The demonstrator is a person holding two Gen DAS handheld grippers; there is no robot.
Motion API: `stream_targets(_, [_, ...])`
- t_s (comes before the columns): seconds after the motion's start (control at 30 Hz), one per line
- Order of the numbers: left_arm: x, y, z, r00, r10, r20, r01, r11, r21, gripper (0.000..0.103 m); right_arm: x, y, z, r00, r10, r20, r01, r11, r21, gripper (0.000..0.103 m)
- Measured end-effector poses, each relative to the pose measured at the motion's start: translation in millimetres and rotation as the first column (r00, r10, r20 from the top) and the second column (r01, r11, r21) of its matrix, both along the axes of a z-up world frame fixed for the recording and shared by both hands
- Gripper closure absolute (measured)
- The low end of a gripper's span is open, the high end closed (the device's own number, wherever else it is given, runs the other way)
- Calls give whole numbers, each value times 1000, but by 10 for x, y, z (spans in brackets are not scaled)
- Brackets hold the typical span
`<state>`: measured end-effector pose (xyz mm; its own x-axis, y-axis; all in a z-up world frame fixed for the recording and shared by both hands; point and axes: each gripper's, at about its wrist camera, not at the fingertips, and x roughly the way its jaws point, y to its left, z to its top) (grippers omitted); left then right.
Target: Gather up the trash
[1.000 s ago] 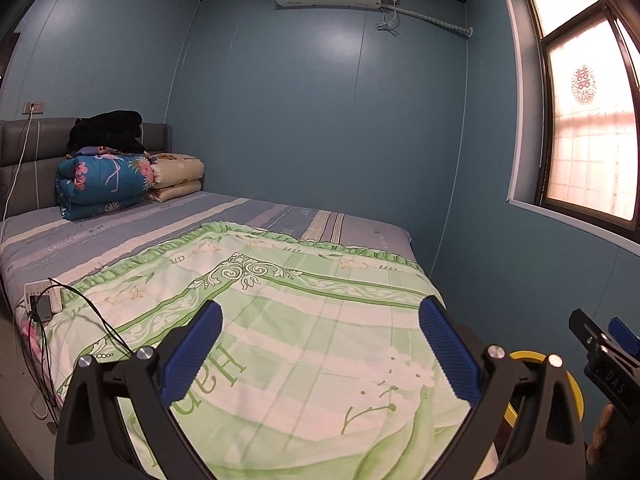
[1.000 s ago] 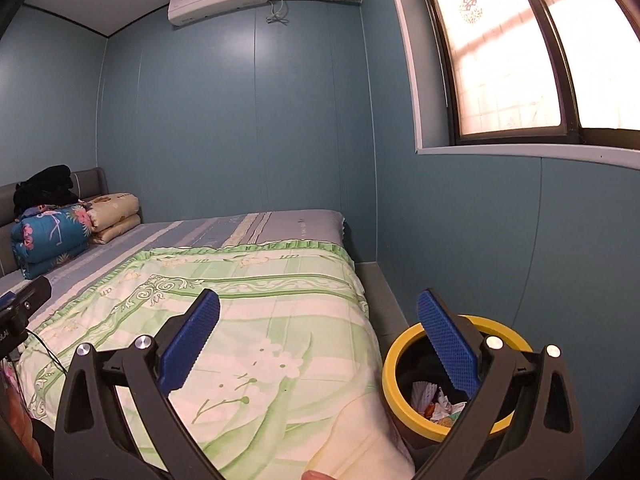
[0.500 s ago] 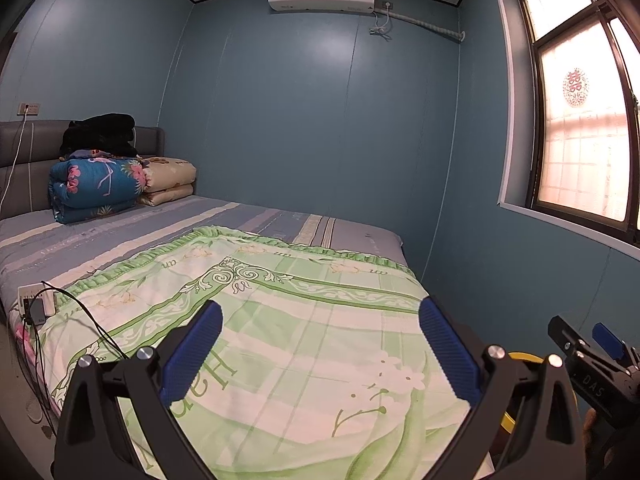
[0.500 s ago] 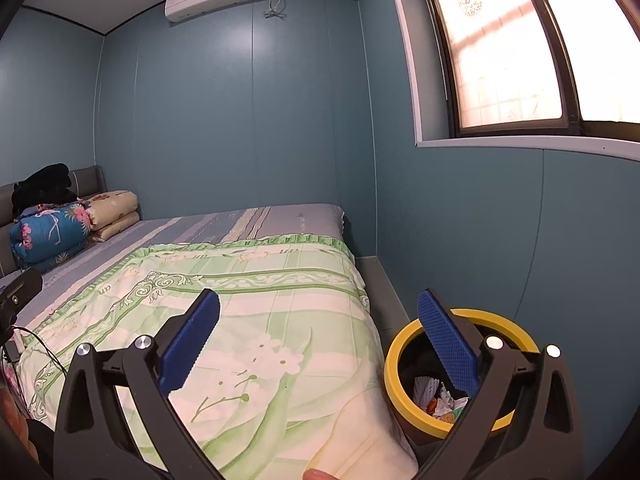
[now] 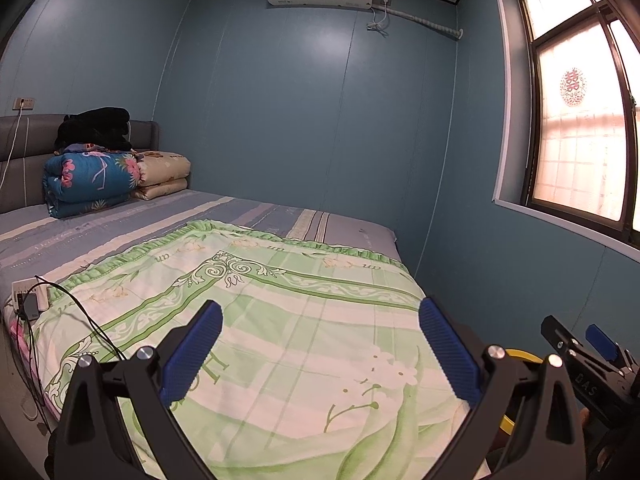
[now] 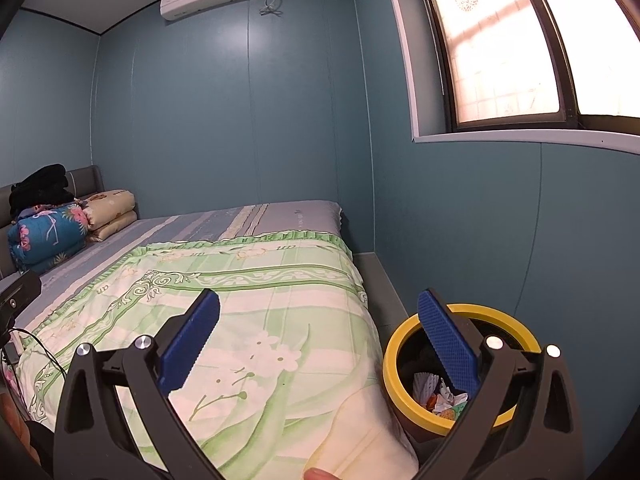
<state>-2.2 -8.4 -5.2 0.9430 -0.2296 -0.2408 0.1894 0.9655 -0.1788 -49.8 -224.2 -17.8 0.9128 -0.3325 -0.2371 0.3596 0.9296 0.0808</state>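
A dark trash bin with a yellow rim [image 6: 400,384] stands on the floor by the bed's right corner, with crumpled paper and wrappers [image 6: 438,394] inside. Its rim also shows in the left wrist view [image 5: 520,356]. My right gripper [image 6: 320,342] is open and empty above the bed's corner; its right finger [image 6: 448,344] lies in front of the bin. My left gripper [image 5: 320,350] is open and empty over the green floral bedspread [image 5: 280,320]. The right gripper's tip shows at the right edge of the left wrist view [image 5: 576,344]. No loose trash shows on the bed.
Folded quilts [image 5: 96,180] and black clothes [image 5: 94,126] are stacked by the headboard. A power strip with cables [image 5: 28,296] lies at the bed's left edge. The blue wall and window [image 6: 508,48] close off the right side, with a narrow floor strip [image 6: 376,280] beside the bed.
Both views have shifted slightly, with the room sliding down a little in the left wrist view. Both grippers stay open and empty.
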Motion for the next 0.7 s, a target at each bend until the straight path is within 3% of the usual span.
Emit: stream_targets(0.7, [-26,-52,-22,1000,-24,0,24,1000,9,8,34,-71,-35,1000,-7,-14,8,1000,25,8])
